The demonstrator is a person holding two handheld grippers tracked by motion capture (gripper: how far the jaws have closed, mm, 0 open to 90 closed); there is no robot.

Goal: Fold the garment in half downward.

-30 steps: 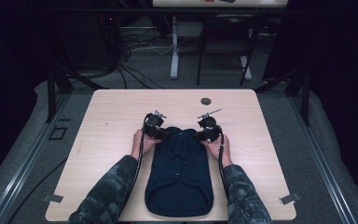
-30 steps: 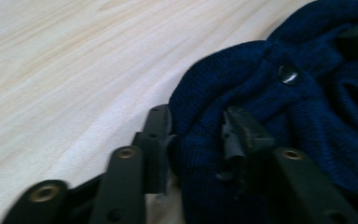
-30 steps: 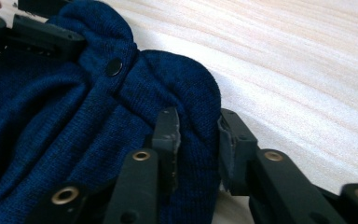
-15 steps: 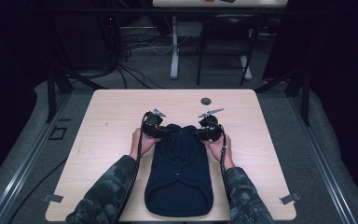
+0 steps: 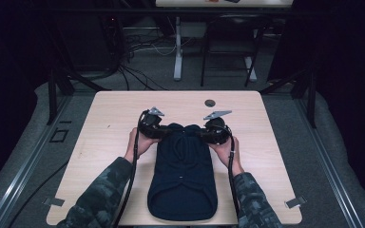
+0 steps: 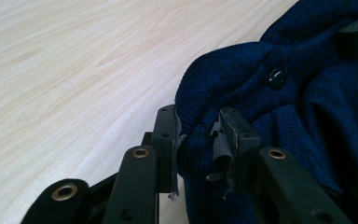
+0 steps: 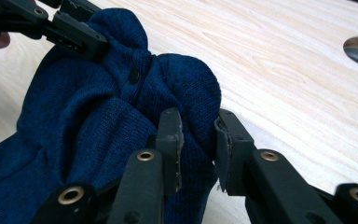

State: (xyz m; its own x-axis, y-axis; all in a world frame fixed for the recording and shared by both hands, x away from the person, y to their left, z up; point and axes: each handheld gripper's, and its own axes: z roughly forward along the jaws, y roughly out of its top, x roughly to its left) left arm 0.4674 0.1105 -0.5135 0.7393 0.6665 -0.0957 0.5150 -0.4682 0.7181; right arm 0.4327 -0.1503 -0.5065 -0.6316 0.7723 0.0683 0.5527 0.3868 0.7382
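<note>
Surface: pale wood-grain rectangular tabletop [image 5: 104,118], rounded corners, with a small round dark cable hole [image 5: 210,102] near its far edge.
Garment: dark navy knitted sweater with black buttons [image 5: 183,175] lies down the middle of the table, its wide end at the near edge, its far end bunched up between the two tools.
Left claw: left black two-jaw gripper [image 6: 199,140] has its jaws clamped tight on a fold of navy knit at the sweater's far left corner, and a black button [image 6: 276,77] sits just beyond the pinch.
Right claw: right black two-jaw gripper [image 7: 198,140] is pinched shut on the far right corner, knit squeezed between the pads.
Arms: camouflage-patterned sleeves [image 5: 100,194] come in from the near edge.
Room: grey carpet floor [image 5: 313,156], a tangle of black cables [image 5: 138,71] beyond the table, white table leg [image 5: 177,47] further back, dark surroundings.
</note>
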